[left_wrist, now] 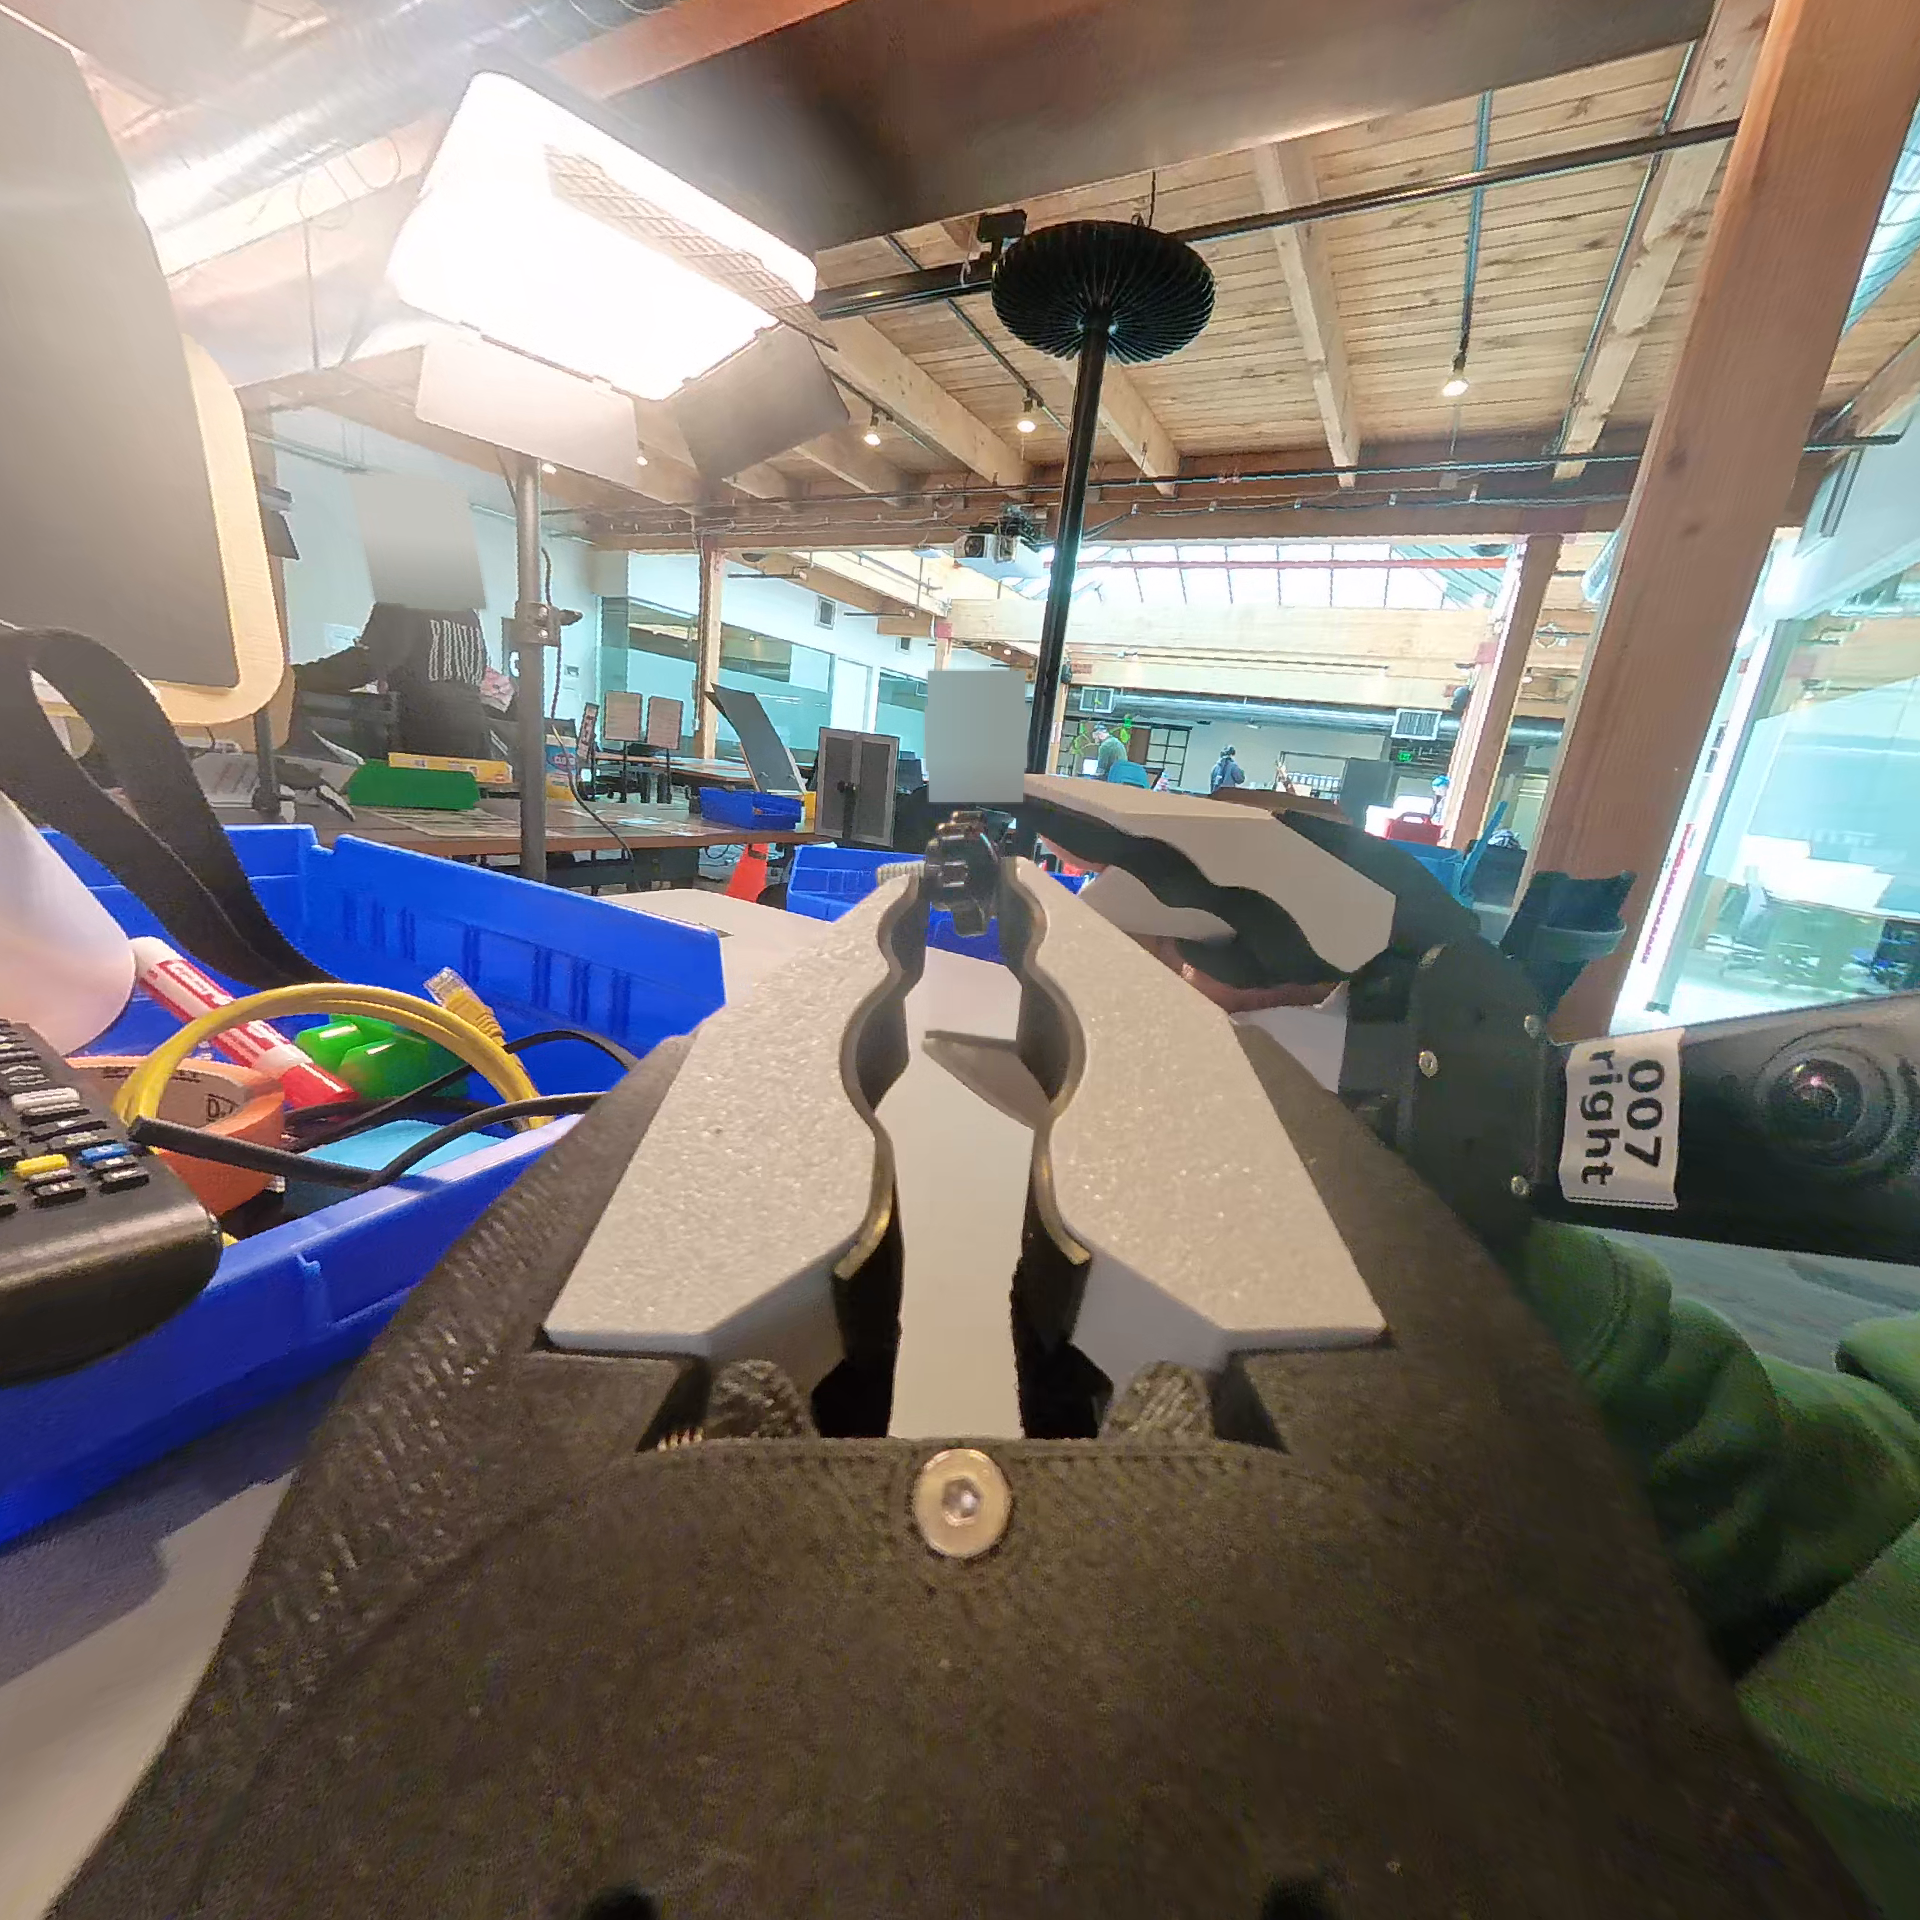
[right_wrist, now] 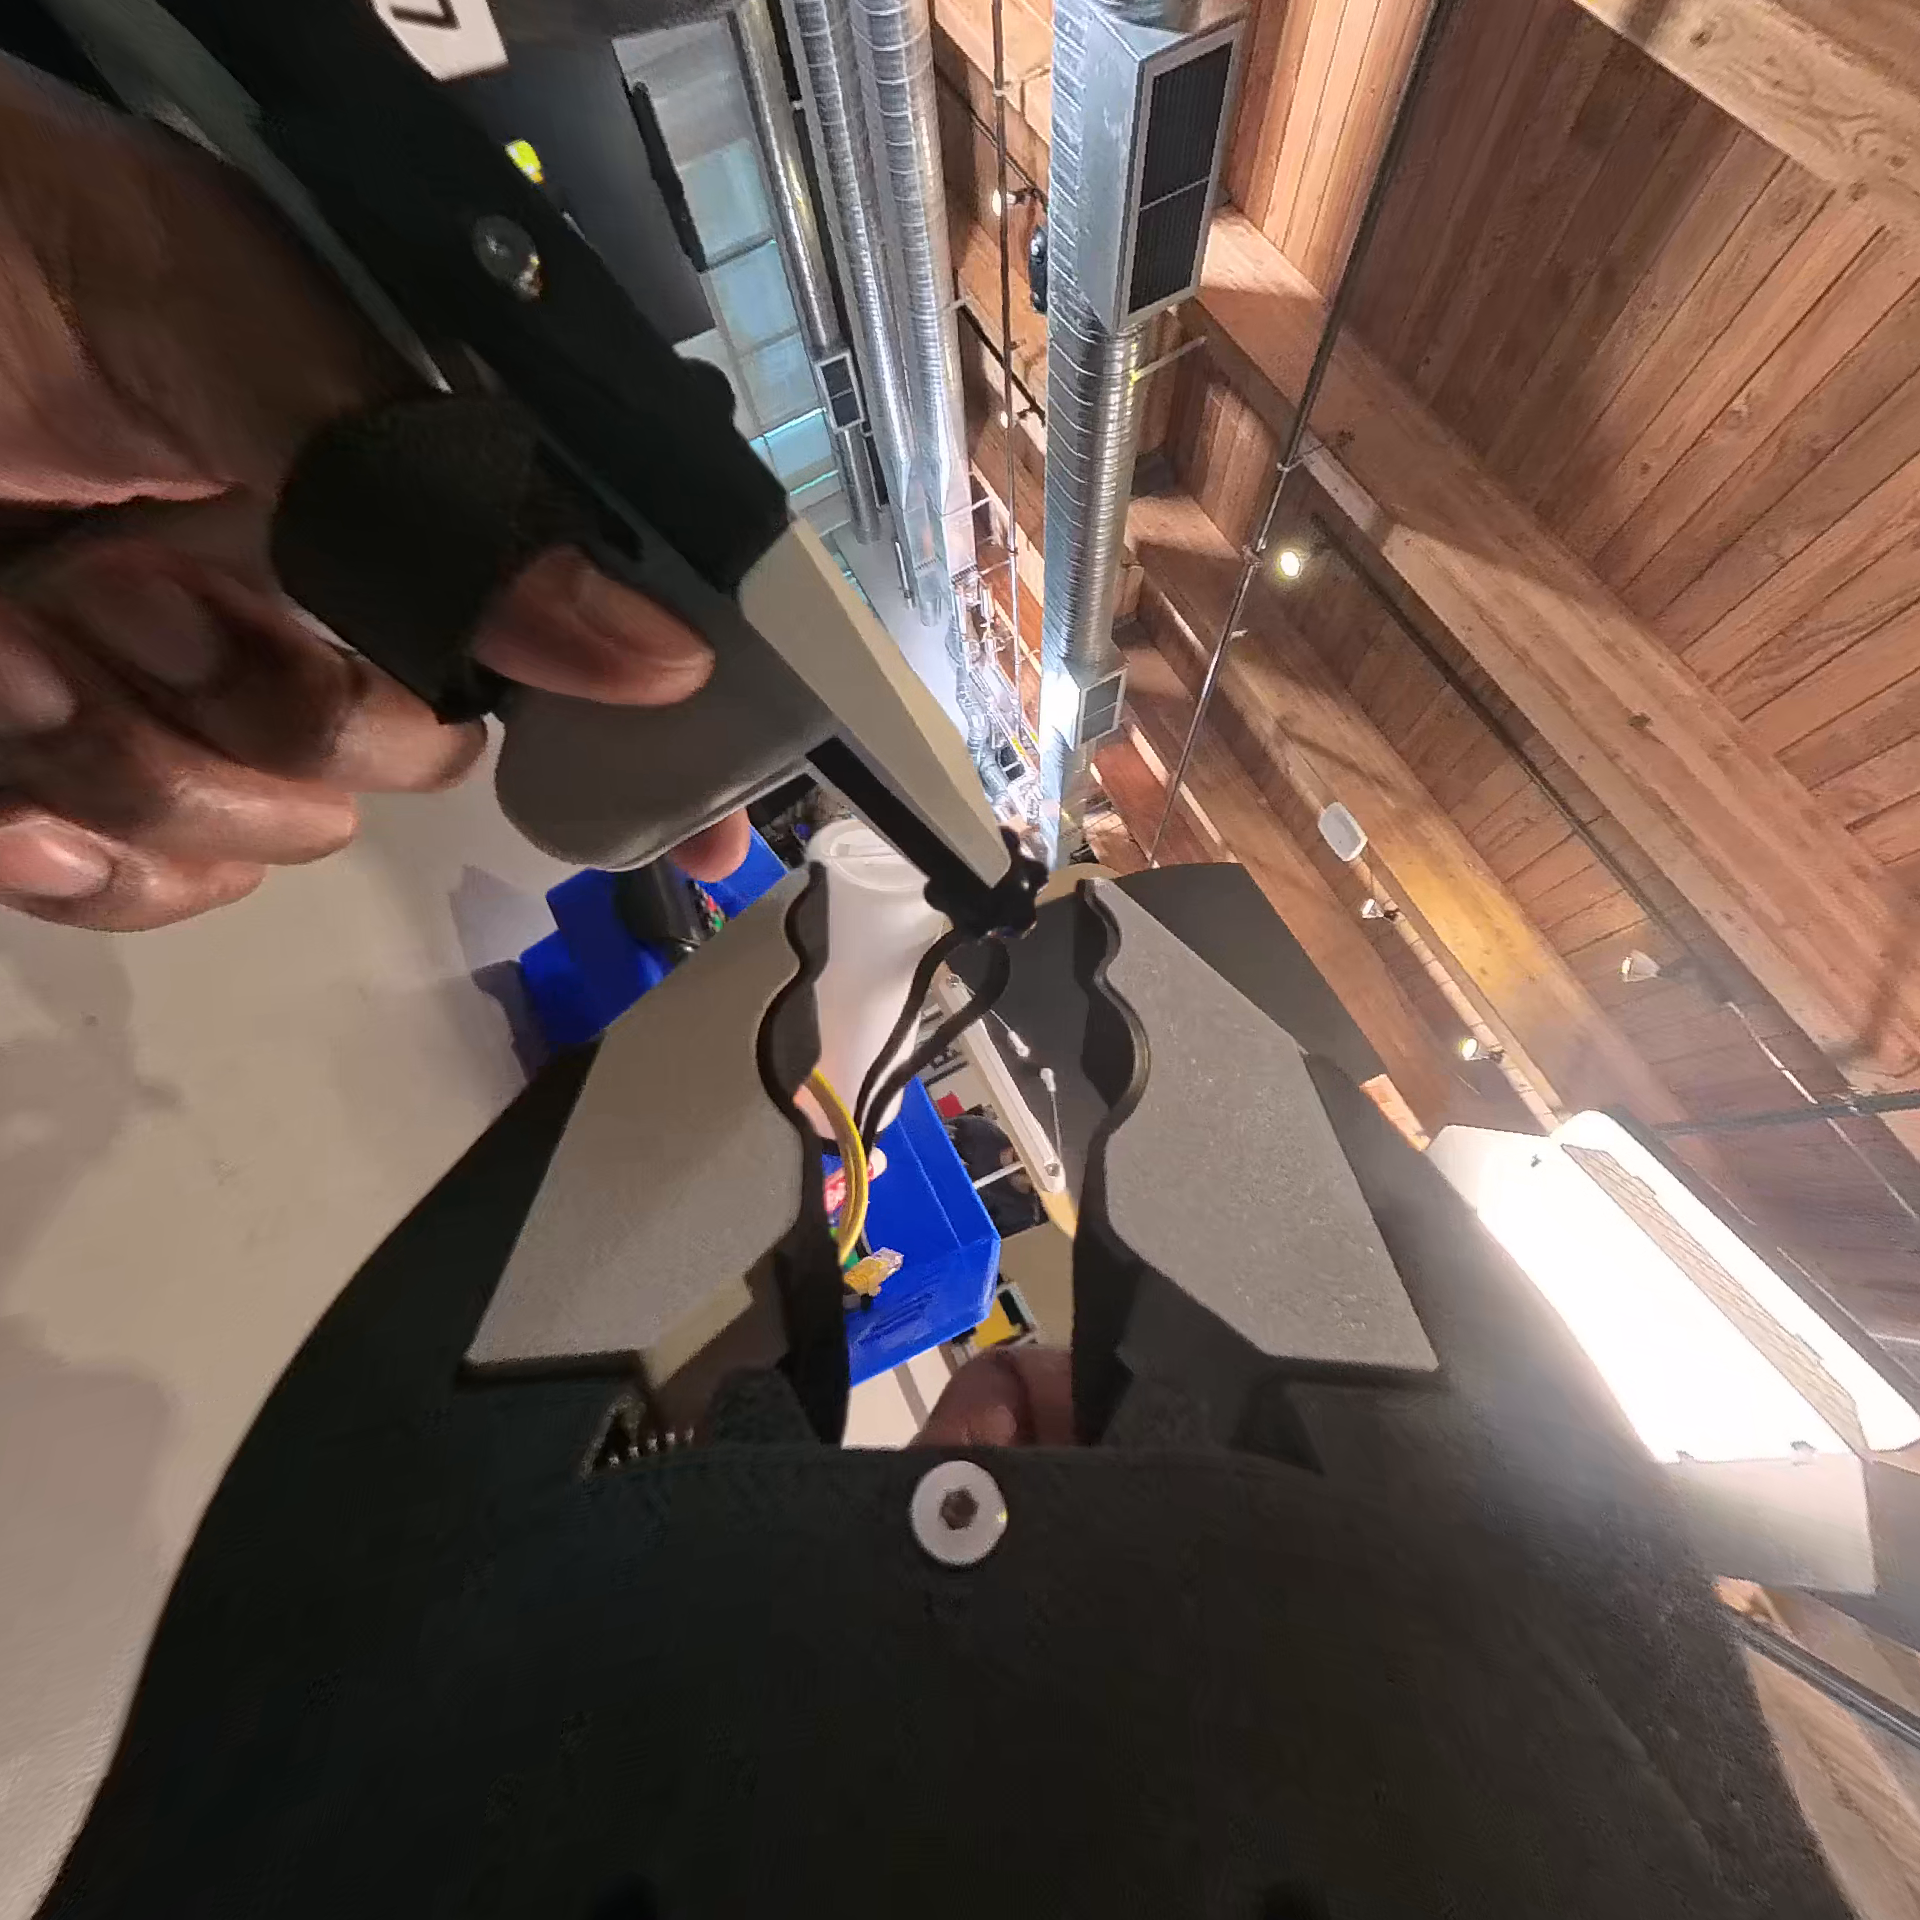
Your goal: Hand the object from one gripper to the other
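Note:
A small black object (left_wrist: 956,868) with thin black cords hanging from it (right_wrist: 935,997) is pinched at the tips of my left gripper (left_wrist: 961,888), which is shut on it. In the right wrist view the left gripper (right_wrist: 987,868) comes in from the upper left with the object (right_wrist: 1006,899) at its tip. My right gripper (right_wrist: 945,883) is open, and the object sits between its fingertips, nearer the right finger. I cannot tell whether it touches that finger. In the left wrist view the right gripper (left_wrist: 1070,847) comes in from the right, jaws apart, close beside the object.
A blue bin (left_wrist: 468,935) at the left holds a remote control (left_wrist: 62,1143), a yellow cable (left_wrist: 312,1008), an orange tape roll (left_wrist: 223,1117) and a red marker (left_wrist: 239,1023). A white bottle (right_wrist: 868,935) stands by it. A green sleeve (left_wrist: 1714,1507) is at the lower right. A lit lamp panel (left_wrist: 592,229) hangs above. My left and right fingertips are right by each other.

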Demonstrator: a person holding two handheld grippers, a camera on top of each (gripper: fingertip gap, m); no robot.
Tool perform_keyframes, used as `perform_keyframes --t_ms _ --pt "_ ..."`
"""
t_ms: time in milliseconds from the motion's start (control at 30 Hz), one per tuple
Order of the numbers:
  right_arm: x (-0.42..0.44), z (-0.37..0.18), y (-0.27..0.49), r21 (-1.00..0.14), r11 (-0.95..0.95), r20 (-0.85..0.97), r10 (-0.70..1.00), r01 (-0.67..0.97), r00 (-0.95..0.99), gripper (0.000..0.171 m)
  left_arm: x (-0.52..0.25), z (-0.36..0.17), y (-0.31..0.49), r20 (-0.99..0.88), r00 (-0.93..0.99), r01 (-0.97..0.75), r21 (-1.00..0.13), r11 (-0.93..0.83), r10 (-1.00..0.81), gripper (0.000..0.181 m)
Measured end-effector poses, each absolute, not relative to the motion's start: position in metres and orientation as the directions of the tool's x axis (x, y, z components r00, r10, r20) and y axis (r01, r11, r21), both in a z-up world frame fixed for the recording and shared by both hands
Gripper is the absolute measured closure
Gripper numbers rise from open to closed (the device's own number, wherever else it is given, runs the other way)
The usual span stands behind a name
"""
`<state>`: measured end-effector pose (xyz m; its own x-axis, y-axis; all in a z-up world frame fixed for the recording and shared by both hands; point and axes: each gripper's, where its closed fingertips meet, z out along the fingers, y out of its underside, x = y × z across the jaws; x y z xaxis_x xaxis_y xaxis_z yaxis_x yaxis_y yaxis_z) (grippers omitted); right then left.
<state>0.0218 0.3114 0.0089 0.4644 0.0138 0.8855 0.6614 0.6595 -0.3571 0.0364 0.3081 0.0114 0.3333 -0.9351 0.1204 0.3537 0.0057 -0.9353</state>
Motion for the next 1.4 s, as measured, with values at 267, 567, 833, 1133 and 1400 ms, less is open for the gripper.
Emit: perform_keyframes --t_ms 267,567,833,1133,1400 --pt "0.03 0.012 0.318 -0.345 0.626 0.882 -0.04 0.7 0.47 0.137 0.041 0.008 0.306 0.068 0.363 0.305 -0.951 0.049 -0.929 0.167" --pt "0.032 0.013 0.321 -0.354 0.611 0.879 -0.041 0.708 0.474 0.146 0.045 0.007 0.304 0.015 0.385 0.27 -0.958 0.097 -0.923 0.167" --pt "0.033 0.017 0.321 -0.391 0.606 0.859 -0.03 0.693 0.511 0.146 0.044 0.01 0.305 0.045 0.381 0.307 -0.948 0.081 -0.924 0.163" --pt "0.03 0.015 0.32 -0.393 0.614 0.861 -0.014 0.684 0.508 0.144 0.043 0.008 0.304 0.023 0.384 0.282 -0.955 0.094 -0.923 0.168" --pt "0.034 0.011 0.321 -0.362 0.616 0.882 -0.017 0.699 0.471 0.136 0.045 0.003 0.304 -0.016 0.405 0.229 -0.966 0.118 -0.914 0.169"
